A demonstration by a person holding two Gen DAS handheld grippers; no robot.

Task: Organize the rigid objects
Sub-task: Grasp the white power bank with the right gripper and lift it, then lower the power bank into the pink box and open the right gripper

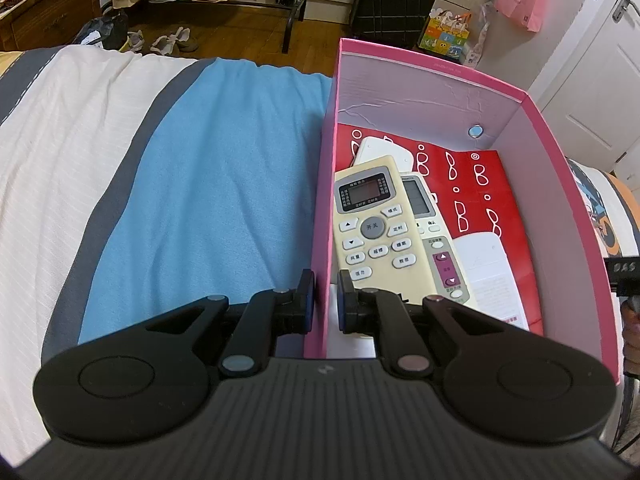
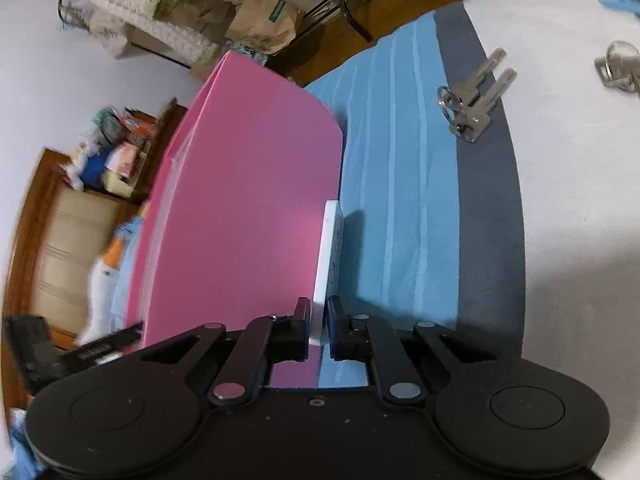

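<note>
The left gripper [image 1: 326,300] pinches the pink box [image 1: 324,184] wall. Only its view shows the remotes [image 1: 372,228] inside. The right gripper [image 2: 319,328] clamps a white remote [image 2: 326,272]; keys [image 2: 472,100] lie upper right.

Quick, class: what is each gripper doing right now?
Left gripper: shut on the pink box wall.
Right gripper: shut on a white remote, held edge-on.

Counts: 1 pink box [image 1: 560,168]. Remotes inside it, 4 visible: cream one [image 1: 372,228] on top, second [image 1: 432,236] beneath, white one [image 1: 380,150] at the back, white one [image 1: 486,258] lower right. Right view: 1 white remote [image 2: 329,256] frame centre, 2 keys [image 2: 476,98] upper right.
</note>
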